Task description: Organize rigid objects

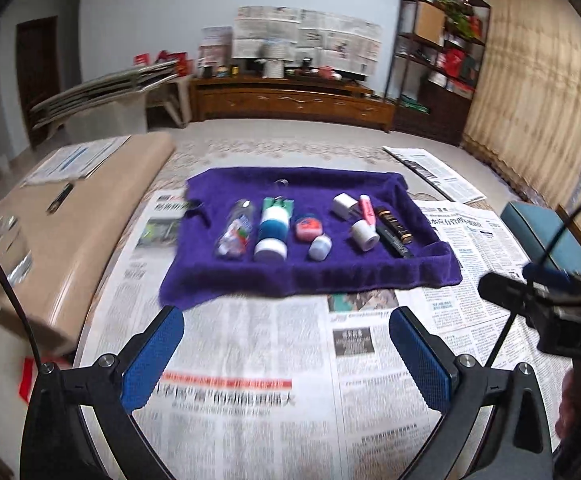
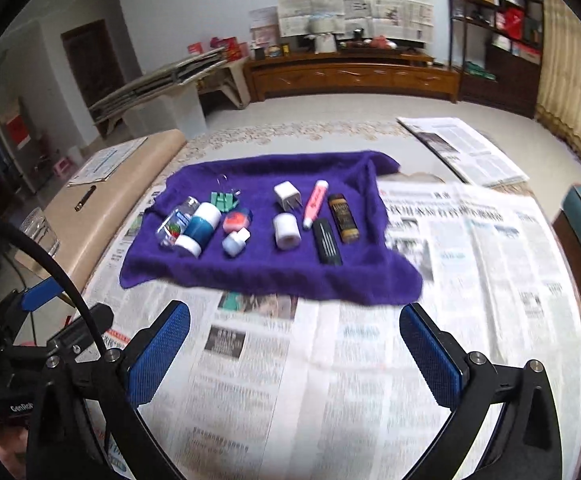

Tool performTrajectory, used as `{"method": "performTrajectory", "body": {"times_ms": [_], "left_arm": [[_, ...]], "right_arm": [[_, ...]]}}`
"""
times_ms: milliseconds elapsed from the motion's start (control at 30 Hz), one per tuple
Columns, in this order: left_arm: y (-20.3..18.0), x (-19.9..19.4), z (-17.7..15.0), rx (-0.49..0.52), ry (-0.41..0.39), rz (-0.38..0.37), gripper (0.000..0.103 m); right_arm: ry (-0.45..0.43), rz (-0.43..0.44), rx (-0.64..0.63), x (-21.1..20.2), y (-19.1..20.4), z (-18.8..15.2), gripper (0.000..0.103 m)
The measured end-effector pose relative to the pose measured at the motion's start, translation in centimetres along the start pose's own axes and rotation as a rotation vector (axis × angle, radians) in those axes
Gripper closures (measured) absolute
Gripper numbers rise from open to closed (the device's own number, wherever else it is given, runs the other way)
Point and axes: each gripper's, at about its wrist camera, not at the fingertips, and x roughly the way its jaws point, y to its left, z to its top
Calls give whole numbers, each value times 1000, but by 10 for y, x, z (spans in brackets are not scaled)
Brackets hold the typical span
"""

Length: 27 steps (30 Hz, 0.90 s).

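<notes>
- The table is covered with newspapers.
- A purple towel lies on the papers, toward 12 o'clock (its edges are rumpled).
- Another newspaper lies at 1 o'clock.

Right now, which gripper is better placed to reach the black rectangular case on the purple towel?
Probably right: the right gripper is open and sits nearer the black case's side of the towel.

White lettering "GenRob…", cut off, shows on the left gripper's black body.
</notes>
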Motion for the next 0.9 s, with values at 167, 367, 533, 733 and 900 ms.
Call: {"method": "performTrajectory", "body": {"times_ms": [167, 367, 533, 733, 900], "left_arm": [[-2, -9, -14, -8, 37, 50, 0], [0, -19, -16, -40, 30, 55, 0], [3, -23, -18, -31, 25, 80, 0], [2, -26, -19, -25, 19, 92, 0], [-1, -25, -22, -8, 23, 100, 0]], "right_arm": [[23, -54, -10, -18, 10, -22, 0], [50, -83, -9, -33, 13, -44, 0], [50, -99, -6, -39, 12, -48, 0], [59, -116, 10, -39, 7, -46, 0], [58, -127, 22, -40, 4, -45, 0]]}}
